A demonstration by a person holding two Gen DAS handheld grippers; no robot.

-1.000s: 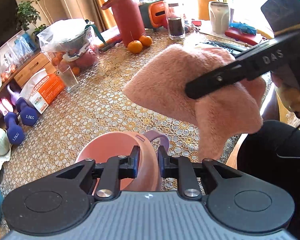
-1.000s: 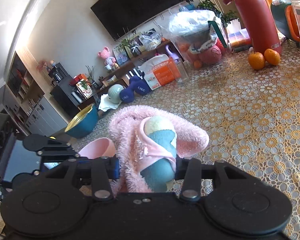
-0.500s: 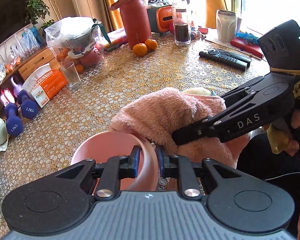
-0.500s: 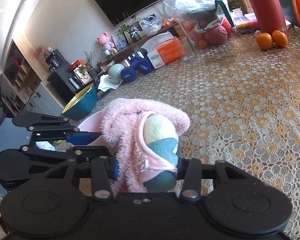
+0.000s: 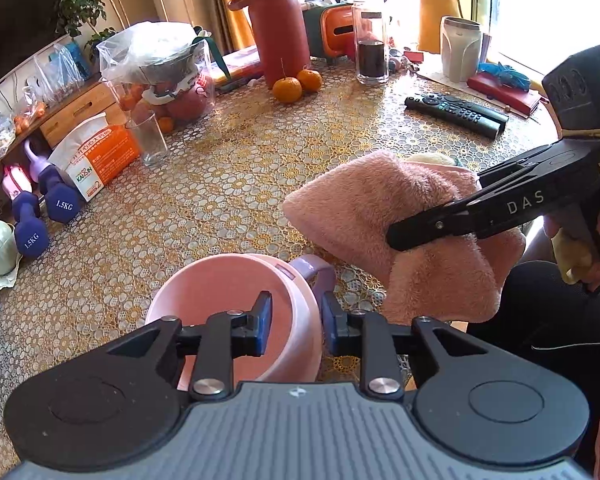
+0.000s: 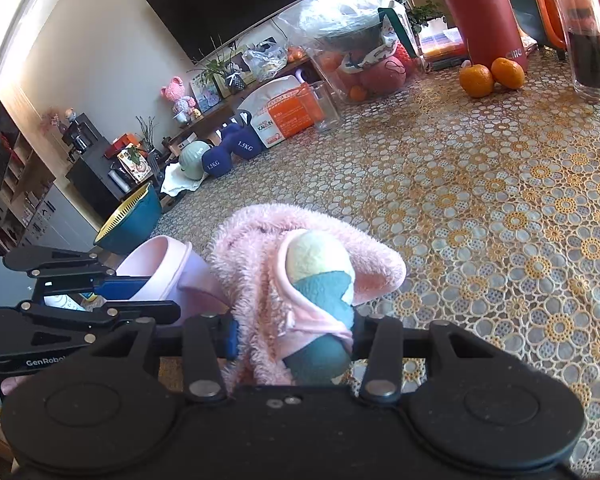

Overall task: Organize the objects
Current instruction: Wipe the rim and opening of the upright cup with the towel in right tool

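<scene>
Right tool [image 6: 292, 340] clenched on fluffy pink towel [image 6: 256, 256]; left tool [image 5: 294, 320] pinching pink cup [image 5: 236, 304] rim.

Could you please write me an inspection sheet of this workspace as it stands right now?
Surface: table under a gold lace-pattern cover.
Job's things: pink cup at the near edge; fluffy pink bundle held above the table, right of the cup.
Clutter: two oranges, red jug, remote, empty glass, bagged fruit.
Grippers: left tongs astride the cup's rim; right tongs shut on the bundle.
Cables: nothing seen.
Surroundings: dumbbells, television, teal bowl.
</scene>
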